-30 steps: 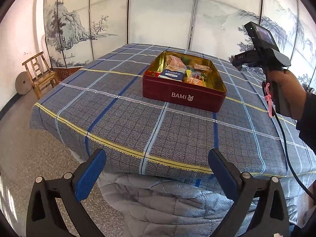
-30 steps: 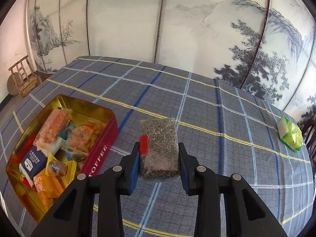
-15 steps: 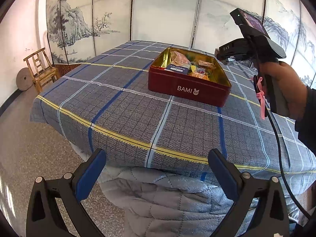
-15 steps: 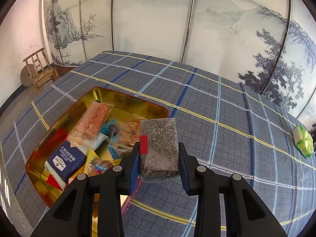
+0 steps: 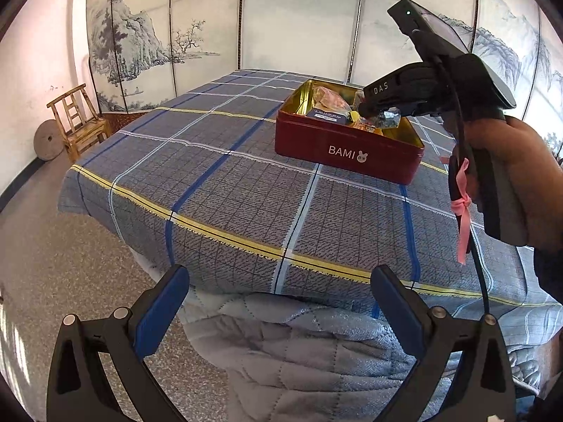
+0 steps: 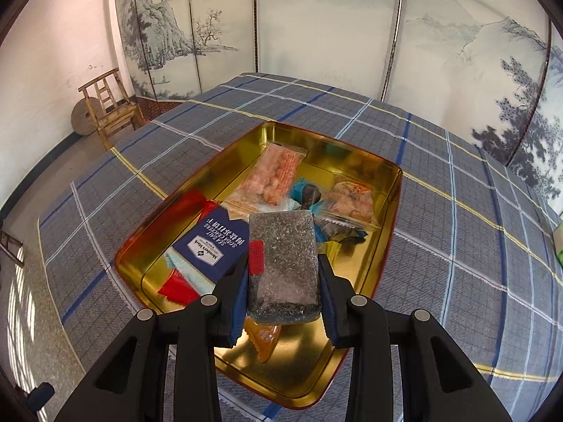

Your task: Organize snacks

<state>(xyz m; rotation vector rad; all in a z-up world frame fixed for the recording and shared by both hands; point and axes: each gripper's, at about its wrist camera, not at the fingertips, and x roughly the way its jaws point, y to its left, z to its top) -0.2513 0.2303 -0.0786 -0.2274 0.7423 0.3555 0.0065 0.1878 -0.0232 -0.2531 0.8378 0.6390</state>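
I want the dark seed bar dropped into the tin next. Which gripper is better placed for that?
The right gripper: it is shut on the dark seed bar and hangs over the open tin. The left gripper is open, empty, off the table's edge.

Glossy gold-lined metal tin (image 6: 388,190), matt woven plaid cloth (image 5: 218,190), crinkly plastic wrappers (image 6: 278,172).

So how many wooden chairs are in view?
1: a wooden chair stands on the floor by the painted screen, beyond the table's far left corner. None looks hidden.
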